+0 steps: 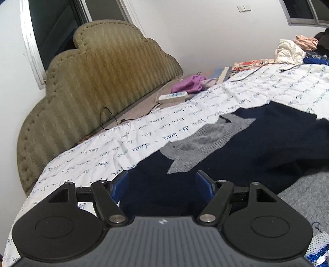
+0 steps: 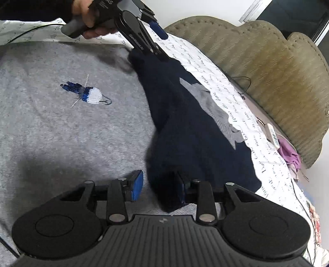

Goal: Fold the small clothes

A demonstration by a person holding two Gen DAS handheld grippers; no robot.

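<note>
We see a navy and grey sweater spread on the bed's white printed sheet, neck toward the olive headboard. Left hand-held gripper open, blue pads either side of navy fabric, not pressing. Right hand-held gripper partly open, a navy fold between the pads; contact on the right pad unclear. A hand holds the left one.
</note>
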